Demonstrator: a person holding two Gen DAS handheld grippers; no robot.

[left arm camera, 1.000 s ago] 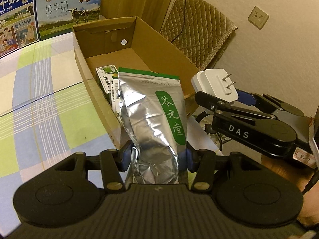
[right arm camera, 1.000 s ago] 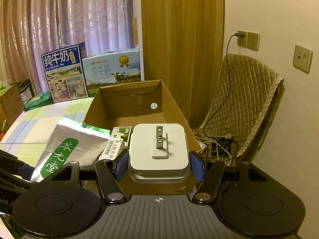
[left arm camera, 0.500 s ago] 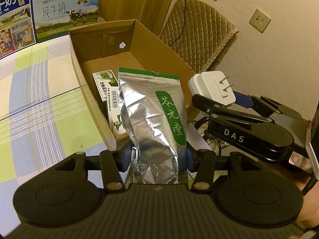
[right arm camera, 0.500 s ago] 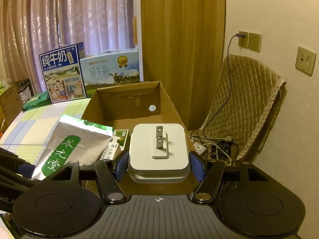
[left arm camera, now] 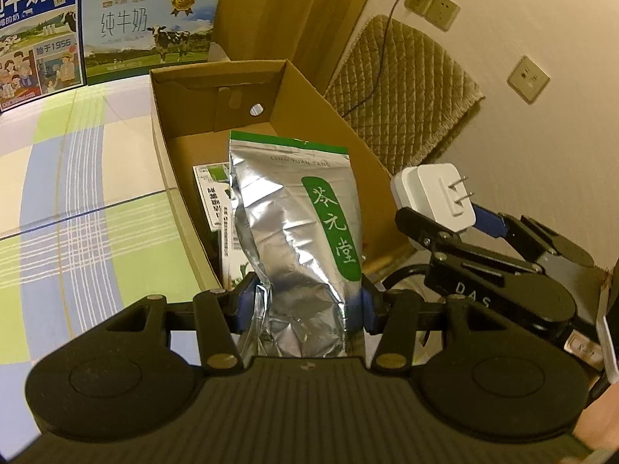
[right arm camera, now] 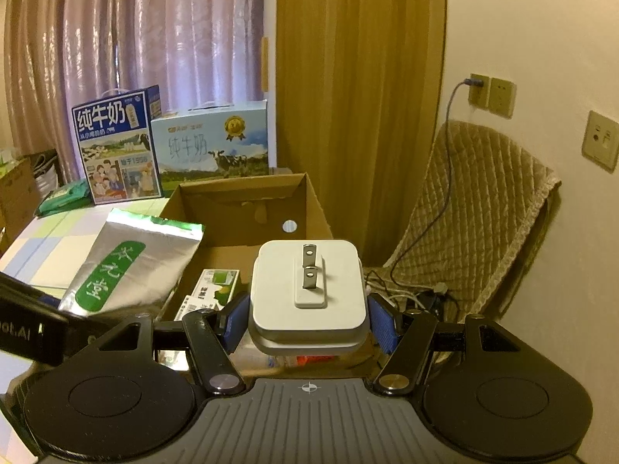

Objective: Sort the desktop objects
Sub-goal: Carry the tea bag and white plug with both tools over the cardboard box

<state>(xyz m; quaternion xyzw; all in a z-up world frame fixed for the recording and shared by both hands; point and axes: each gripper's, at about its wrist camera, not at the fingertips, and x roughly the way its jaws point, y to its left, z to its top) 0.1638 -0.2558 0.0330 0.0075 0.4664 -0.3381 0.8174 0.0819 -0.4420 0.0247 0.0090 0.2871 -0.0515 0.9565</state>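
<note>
Two items in hand, neither yet dropped. Left gripper [left arm camera: 301,305] with fingers pinching the lower part of a silver foil tea pouch [left arm camera: 298,228] with a green label, held upright over the near end of the open cardboard box [left arm camera: 309,89]. Right gripper [right arm camera: 307,324] with fingers clamped on either side of a white plug adapter [right arm camera: 307,290], prongs facing forward, poised at the box's near right corner and, in the left wrist view, just outside its right wall. Same adapter [left arm camera: 437,197] visible from the left wrist view beside the pouch, the two close together but apart.

Already inside the box: a small green-and-white carton [left arm camera: 216,189] lying on the floor of it, partly hidden behind the pouch. Probably one item sorted so far, then; anything further in the box near end hidden by the pouch and fingers.

Still to do, judging from this: lowering pouch and adapter into the box and letting go. Box standing at the right edge of the worktop [left arm camera: 77,193], covered in a checked cloth. Two milk cartons [right arm camera: 116,143] upright along the far edge and a green packet [right arm camera: 62,197] near the far left, well apart from the box; unclear whether those count as things to sort.
</note>
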